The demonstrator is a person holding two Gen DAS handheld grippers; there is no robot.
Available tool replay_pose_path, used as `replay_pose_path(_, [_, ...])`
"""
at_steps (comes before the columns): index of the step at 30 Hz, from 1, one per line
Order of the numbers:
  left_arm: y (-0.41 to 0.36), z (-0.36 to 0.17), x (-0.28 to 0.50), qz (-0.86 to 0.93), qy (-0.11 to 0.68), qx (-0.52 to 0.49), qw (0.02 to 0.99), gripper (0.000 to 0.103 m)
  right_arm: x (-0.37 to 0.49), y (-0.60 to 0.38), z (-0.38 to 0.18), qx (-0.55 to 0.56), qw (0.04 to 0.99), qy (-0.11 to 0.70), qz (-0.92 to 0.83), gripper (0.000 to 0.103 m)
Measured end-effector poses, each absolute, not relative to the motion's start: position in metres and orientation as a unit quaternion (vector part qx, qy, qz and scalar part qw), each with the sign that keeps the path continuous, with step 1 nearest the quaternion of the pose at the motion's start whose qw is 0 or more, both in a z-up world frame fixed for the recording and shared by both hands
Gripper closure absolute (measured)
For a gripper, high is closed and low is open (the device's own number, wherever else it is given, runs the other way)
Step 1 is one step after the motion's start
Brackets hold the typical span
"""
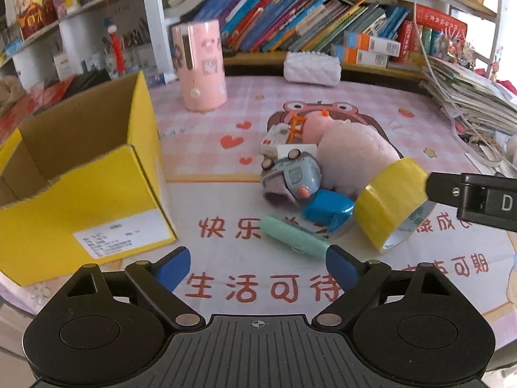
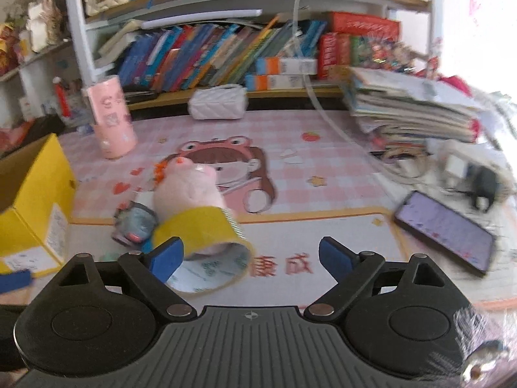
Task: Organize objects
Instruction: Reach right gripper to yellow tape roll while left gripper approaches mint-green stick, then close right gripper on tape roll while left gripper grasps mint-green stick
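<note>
An open yellow cardboard box stands at the left of the pink mat; it also shows in the right wrist view. A pile lies mid-mat: a pink plush pig, a grey toy car, a blue case, a mint green case and a yellow tape roll. My left gripper is open and empty, just short of the mint case. My right gripper is open; its left finger touches the tape roll, which lies mostly between the jaws.
A pink cylindrical container and a white quilted pouch stand at the back before a shelf of books. A stack of papers and cables sit at the right. A phone lies at the right front.
</note>
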State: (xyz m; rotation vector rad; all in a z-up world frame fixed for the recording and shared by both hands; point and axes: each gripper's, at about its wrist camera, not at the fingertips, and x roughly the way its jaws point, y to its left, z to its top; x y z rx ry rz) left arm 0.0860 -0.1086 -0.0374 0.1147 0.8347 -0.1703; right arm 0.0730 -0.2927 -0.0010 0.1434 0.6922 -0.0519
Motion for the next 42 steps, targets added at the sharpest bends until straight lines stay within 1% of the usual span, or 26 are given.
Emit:
replay_pose_path(4, [-0.112,-0.041,0.091,-0.068,0.416,0.047,0.906,0.011,0.087,-0.285,-0.005,0.051,0.936,0.347,0.015,0.0])
replay_pose_path(14, [-0.112,-0.044,0.096,-0.046,0.43,0.041,0.901,0.011,0.129,-0.277,-0.038,0.035,0.906,0.419,0.057,0.0])
replay_pose_path(16, [-0.114,-0.045,0.098,-0.05,0.43,0.035,0.901,0.011,0.133,-0.279,-0.042,0.034,0.902,0.424,0.067,0.003])
replay_pose_path(17, [-0.116,-0.045,0.099,-0.051,0.43,0.03,0.901,0.011,0.134,-0.28,-0.042,0.031,0.902,0.425,0.076,0.01])
replay_pose_path(18, [-0.117,-0.045,0.102,-0.051,0.431,0.024,0.901,0.012,0.134,-0.281,-0.041,0.026,0.903,0.421,0.084,0.01])
replay_pose_path(22, [-0.126,-0.05,0.114,-0.053,0.435,0.005,0.899,0.022,0.129,-0.297,-0.028,0.035,0.911,0.401,0.088,0.011])
replay_pose_path(24, [-0.13,-0.055,0.123,-0.048,0.445,-0.004,0.894,0.033,0.126,-0.308,-0.018,0.041,0.92,0.381,0.082,0.012])
replay_pose_path(25, [-0.13,-0.058,0.127,-0.046,0.452,-0.011,0.891,0.04,0.125,-0.311,-0.014,0.039,0.924,0.371,0.078,0.012])
replay_pose_path(27, [-0.13,-0.063,0.135,-0.045,0.46,-0.037,0.886,0.047,0.125,-0.317,-0.008,0.036,0.93,0.359,0.075,0.012])
replay_pose_path(28, [-0.131,-0.065,0.138,-0.043,0.463,-0.042,0.884,0.059,0.126,-0.319,-0.007,0.036,0.931,0.355,0.075,0.012])
replay_pose_path(29, [-0.133,-0.066,0.14,-0.042,0.466,-0.041,0.883,0.068,0.125,-0.321,-0.006,0.035,0.933,0.35,0.078,0.012])
replay_pose_path(33, [-0.14,-0.067,0.143,-0.038,0.461,-0.023,0.886,0.082,0.125,-0.321,-0.004,0.029,0.935,0.339,0.095,0.012])
replay_pose_path(40, [-0.137,-0.063,0.144,-0.032,0.463,-0.035,0.885,0.083,0.129,-0.319,-0.006,0.027,0.935,0.337,0.106,0.012])
replay_pose_path(42, [-0.133,-0.055,0.14,-0.033,0.451,-0.039,0.891,0.085,0.129,-0.319,-0.005,0.031,0.936,0.333,0.108,0.012])
